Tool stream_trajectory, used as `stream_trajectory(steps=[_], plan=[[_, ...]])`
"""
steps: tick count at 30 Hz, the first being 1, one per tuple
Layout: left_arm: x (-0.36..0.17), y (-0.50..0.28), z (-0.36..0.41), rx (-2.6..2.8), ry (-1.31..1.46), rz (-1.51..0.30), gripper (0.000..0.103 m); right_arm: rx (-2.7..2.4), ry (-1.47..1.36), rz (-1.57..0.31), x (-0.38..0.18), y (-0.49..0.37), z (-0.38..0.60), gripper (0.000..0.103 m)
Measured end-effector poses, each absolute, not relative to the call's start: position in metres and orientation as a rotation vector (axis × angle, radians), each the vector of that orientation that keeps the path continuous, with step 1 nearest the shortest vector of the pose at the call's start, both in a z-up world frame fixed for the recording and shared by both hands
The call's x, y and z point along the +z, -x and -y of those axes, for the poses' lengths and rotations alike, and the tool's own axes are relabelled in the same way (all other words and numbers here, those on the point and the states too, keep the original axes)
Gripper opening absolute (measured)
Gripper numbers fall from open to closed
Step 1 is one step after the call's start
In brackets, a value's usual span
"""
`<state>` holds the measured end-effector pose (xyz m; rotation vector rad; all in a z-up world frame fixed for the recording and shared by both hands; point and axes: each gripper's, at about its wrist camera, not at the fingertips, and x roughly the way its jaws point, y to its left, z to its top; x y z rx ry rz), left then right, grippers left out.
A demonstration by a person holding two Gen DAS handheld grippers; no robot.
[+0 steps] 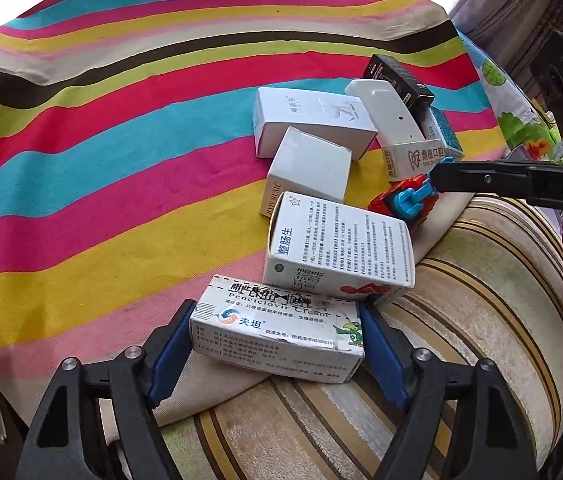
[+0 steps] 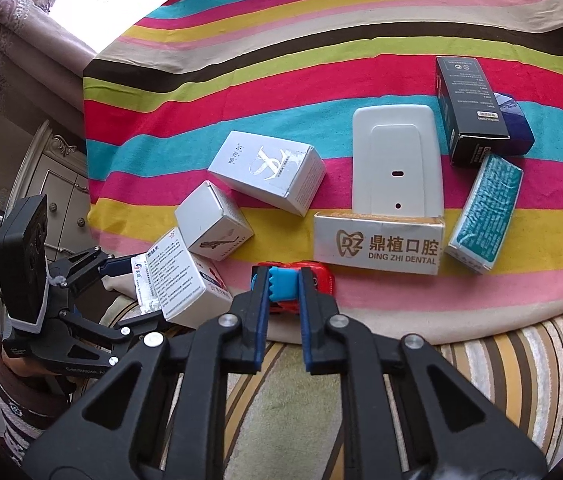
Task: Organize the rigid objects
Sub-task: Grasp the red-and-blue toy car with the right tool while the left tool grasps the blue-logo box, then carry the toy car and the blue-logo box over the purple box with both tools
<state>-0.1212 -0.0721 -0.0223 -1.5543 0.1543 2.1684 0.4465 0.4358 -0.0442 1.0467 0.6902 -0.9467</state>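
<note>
In the left wrist view my left gripper is shut on a white Penciclovir cream box, one blue pad against each end. The box lies at the near edge of the striped cloth. A white medicine box leans right behind it. My right gripper is shut on the blue part of a small red toy car, which sits low on the cloth's near edge. From the left wrist view the right gripper comes in from the right onto the toy car.
On the cloth lie a small white box, a white box with a silver logo, a white plastic plate, a Ding Zhi Dental box, a black box and a teal box. A striped cushion borders the near side.
</note>
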Motion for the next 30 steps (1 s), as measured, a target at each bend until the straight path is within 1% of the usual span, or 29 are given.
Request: stream_trajectory(steps=[7,17,21,24,30], plan=[[-0.009,0.109,0.077,2.198,1.535,-0.118,0.079,-0.927,-1.029,-0.662,-0.033,-0.442,-0.440,0.017],[0.020,0.072,0.091,2.351,1.456,-0.016,0.079,-0.910,-1.003,-0.601,-0.010,-0.416,-0.455,0.017],[0.033,0.059,0.088,2.402,1.429,-0.031,0.079,-0.915,-0.994,-0.561,0.002,-0.398,-0.464,0.017],[0.046,0.053,0.081,2.414,1.385,-0.008,0.079,-0.928,-0.981,-0.535,0.013,-0.382,-0.471,0.017],[0.066,0.049,0.052,2.405,1.320,-0.009,0.079,-0.987,-0.957,-0.505,0.028,-0.329,-0.490,0.017]])
